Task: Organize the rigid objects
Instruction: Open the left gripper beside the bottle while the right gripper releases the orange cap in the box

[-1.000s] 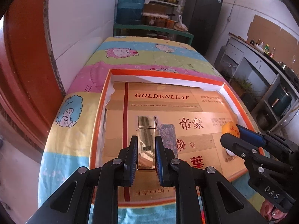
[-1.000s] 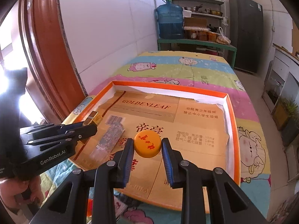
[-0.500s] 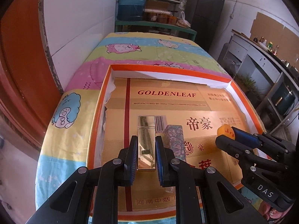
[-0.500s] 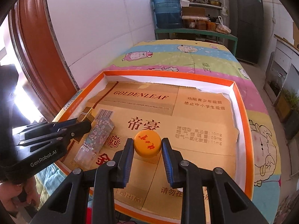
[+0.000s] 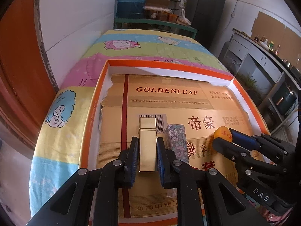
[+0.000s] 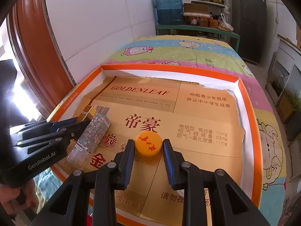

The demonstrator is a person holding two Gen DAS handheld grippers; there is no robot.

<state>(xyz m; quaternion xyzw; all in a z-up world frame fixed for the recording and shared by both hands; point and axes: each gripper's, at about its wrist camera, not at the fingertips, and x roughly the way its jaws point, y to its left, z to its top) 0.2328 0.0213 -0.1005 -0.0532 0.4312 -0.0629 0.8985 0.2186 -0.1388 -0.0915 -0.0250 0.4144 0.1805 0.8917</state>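
Inside the orange tray [image 5: 90, 116], my left gripper [image 5: 147, 150] clamps the gold lighter [image 5: 147, 141] lengthwise beside the floral lighter [image 5: 177, 143]; my right gripper [image 6: 148, 150] clamps the orange cap [image 6: 148, 144].

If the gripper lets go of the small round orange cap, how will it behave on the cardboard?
The small round orange cap sits flat side up, so it probably stays put. Tipped on edge, it may roll. It looks rigid and light.

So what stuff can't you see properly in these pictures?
- Gold case, left wrist view: its sides are covered by the left tool.
- Same gold case, right wrist view: mostly behind that tool.
- Orange cap, left wrist view: partly behind the right tool's finger.
- Flowery box, left wrist view: near end hidden by the tool.
- Small print on the cardboard: too blurry to read.
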